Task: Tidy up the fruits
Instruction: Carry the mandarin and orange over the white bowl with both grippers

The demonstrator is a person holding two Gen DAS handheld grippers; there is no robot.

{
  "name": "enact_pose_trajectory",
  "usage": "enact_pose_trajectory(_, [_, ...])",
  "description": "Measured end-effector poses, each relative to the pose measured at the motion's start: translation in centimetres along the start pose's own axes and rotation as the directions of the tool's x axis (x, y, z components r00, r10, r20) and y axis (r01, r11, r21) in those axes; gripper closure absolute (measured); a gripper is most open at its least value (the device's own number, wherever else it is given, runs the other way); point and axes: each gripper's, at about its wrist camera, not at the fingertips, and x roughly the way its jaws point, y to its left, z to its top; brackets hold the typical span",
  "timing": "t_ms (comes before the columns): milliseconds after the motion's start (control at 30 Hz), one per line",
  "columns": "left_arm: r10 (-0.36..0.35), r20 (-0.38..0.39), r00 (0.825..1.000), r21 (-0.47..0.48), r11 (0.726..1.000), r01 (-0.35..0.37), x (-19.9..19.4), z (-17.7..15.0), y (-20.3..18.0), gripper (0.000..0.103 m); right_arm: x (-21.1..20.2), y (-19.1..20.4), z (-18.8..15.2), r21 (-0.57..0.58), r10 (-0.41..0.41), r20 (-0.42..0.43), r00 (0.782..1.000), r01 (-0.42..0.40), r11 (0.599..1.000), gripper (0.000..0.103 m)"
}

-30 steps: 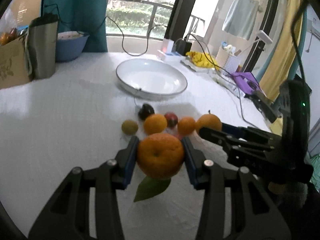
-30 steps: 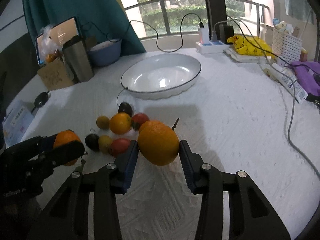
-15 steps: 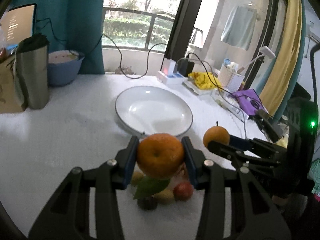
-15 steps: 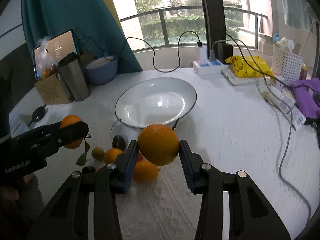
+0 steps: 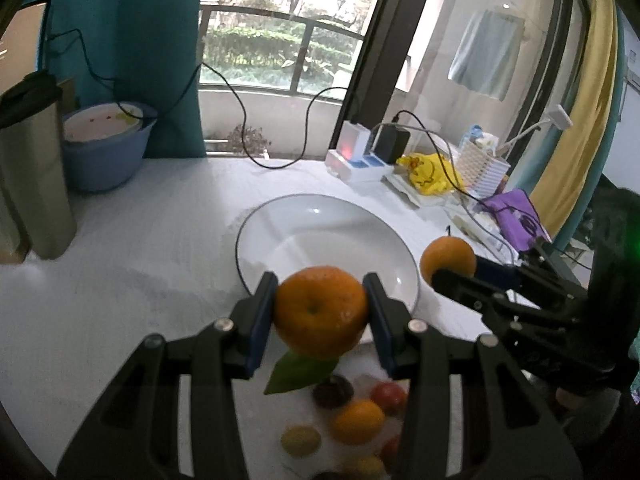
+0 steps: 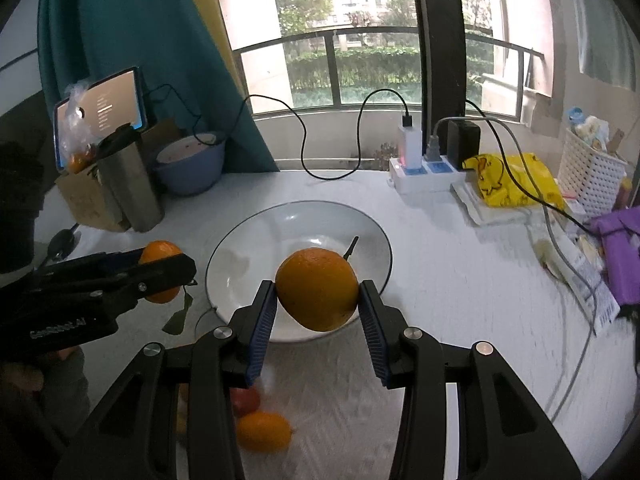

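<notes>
Fruits, two of them, held aloft: a leafy mandarin [image 5: 321,312] clamped between the jaws of the left gripper [image 5: 322,314], a stemmed orange [image 6: 317,289] pinched in the jaws of the right gripper [image 6: 318,300]. Both carried above the near rim of the white plate [image 5: 320,220], neither yet lowered into it. Remaining small fruit [image 5: 356,420] left heaped on the surface below and behind the jaws, toward its near edge.

Risks, as judged from here: round, smooth skins gripped only at two sides, so liable to slip or roll out if released from height; likely to bounce off the shallow rim and run across the surface. Two grippers converging side by side over one plate, so liable to knock each other or each other's load. Dangling leaf [image 5: 298,370] apt to catch on the rim.

Open room: plate bare throughout, plenty of landing space at its centre. Far edge crowded by power strip [image 6: 420,176], cables, yellow bag [image 6: 512,180]; left side by steel tumbler [image 6: 128,180] and blue bowl [image 6: 190,166].
</notes>
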Motion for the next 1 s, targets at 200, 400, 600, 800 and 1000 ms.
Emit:
enact_pose_trajectory(200, [-0.004,-0.005,1.0,-0.014,1.0,0.004,2.4,1.4,0.7,0.058,2.1,-0.6,1.6,-0.004,0.01,-0.009,1.0,-0.01,1.0,0.058])
enact_pose_trajectory(400, [-0.002,-0.008,1.0,-0.021,1.0,0.002,4.7,2.7,1.3,0.058,4.7,-0.8,2.8,-0.019,0.027,-0.03,0.999,-0.027,0.999,0.058])
enact_pose_trajectory(600, [0.0,-0.026,1.0,-0.025,1.0,-0.001,6.9,3.7,2.0,0.058,6.8,-1.1,4.0,-0.013,0.041,-0.039,0.998,-0.042,0.999,0.058])
enact_pose_trajectory(800, [-0.006,-0.058,0.998,-0.024,1.0,0.005,9.1,4.9,2.6,0.058,9.6,-1.8,4.8,-0.019,0.047,-0.07,0.996,-0.048,0.999,0.058])
enact_pose_trajectory(1000, [-0.019,-0.103,0.995,-0.048,0.999,0.015,11.0,5.1,3.5,0.058,11.3,-2.3,5.3,-0.035,0.043,-0.085,0.995,-0.047,0.998,0.058])
